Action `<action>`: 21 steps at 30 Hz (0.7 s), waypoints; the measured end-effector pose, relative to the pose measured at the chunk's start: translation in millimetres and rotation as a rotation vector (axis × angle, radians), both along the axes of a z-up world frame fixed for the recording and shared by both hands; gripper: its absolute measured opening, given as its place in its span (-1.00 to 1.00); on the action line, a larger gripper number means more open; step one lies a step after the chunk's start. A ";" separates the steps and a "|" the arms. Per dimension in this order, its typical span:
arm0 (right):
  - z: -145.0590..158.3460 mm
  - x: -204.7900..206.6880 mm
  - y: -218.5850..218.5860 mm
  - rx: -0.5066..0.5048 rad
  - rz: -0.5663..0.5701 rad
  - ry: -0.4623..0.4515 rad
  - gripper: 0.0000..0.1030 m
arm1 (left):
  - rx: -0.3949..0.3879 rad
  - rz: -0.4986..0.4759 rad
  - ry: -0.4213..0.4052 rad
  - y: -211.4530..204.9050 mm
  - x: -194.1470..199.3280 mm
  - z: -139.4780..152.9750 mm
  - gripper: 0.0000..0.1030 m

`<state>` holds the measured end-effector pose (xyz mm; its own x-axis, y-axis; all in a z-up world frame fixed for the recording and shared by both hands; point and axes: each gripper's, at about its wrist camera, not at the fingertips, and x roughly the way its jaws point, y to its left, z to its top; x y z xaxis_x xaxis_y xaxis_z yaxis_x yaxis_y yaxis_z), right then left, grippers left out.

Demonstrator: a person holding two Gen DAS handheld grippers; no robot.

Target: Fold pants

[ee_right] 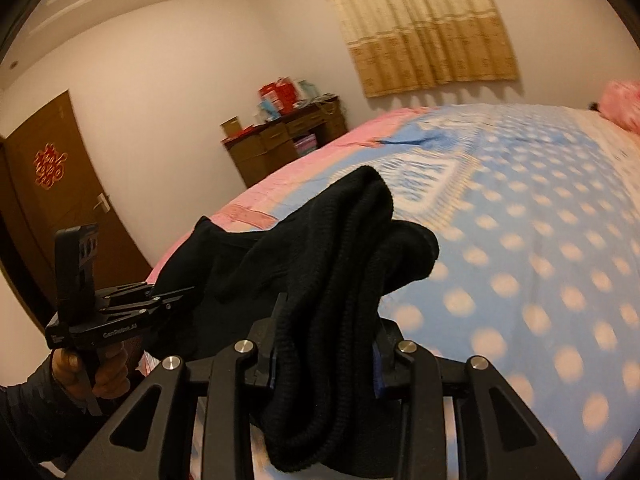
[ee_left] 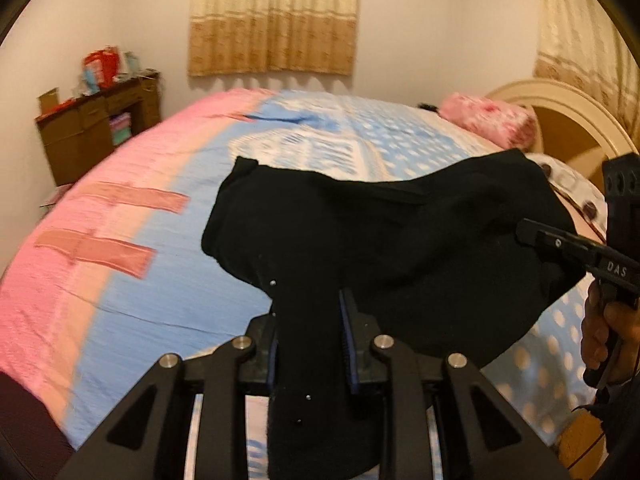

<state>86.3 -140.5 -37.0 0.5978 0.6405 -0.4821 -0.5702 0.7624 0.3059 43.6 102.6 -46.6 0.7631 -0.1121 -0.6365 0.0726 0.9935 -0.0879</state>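
The black pants hang stretched between my two grippers above the bed. My left gripper is shut on one bunched end of the pants. In the left wrist view my right gripper comes in from the right edge with its tips on the other end. In the right wrist view my right gripper is shut on a thick ribbed bunch of the pants. My left gripper shows at the left there, pinching the far end.
The bed has a pink and blue dotted cover. A pink pillow lies by the headboard. A brown desk with clutter stands in the corner. A brown door is at the left.
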 end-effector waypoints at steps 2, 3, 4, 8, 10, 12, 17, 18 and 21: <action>5.8 16.6 21.8 -0.020 0.033 -0.010 -0.34 | 0.017 0.050 -0.014 20.2 4.8 2.5 -0.50; 8.5 25.1 34.4 -0.027 0.051 -0.013 -0.34 | 0.021 0.068 -0.017 28.1 6.4 2.5 -0.50; 11.9 36.8 51.1 -0.036 0.076 -0.019 -0.34 | 0.024 0.090 -0.019 38.4 9.4 2.6 -0.50; 19.0 72.1 102.8 -0.051 0.145 -0.026 -0.35 | 0.021 0.177 -0.023 84.4 19.4 1.8 -0.50; 19.0 88.5 132.6 -0.058 0.186 -0.026 -0.35 | 0.021 0.216 -0.021 103.9 24.0 -0.5 -0.50; 16.2 101.0 154.6 -0.066 0.215 -0.019 -0.35 | 0.025 0.253 -0.014 121.9 28.9 -5.0 -0.50; -1.4 128.6 203.8 -0.088 0.280 0.002 -0.35 | 0.019 0.324 0.020 157.6 38.6 -24.5 -0.50; -5.2 132.7 209.4 -0.091 0.287 0.008 -0.35 | 0.017 0.333 0.026 162.2 40.1 -28.2 -0.50; -16.8 145.7 228.7 -0.106 0.302 0.030 -0.35 | 0.007 0.362 0.054 173.2 47.5 -42.2 -0.50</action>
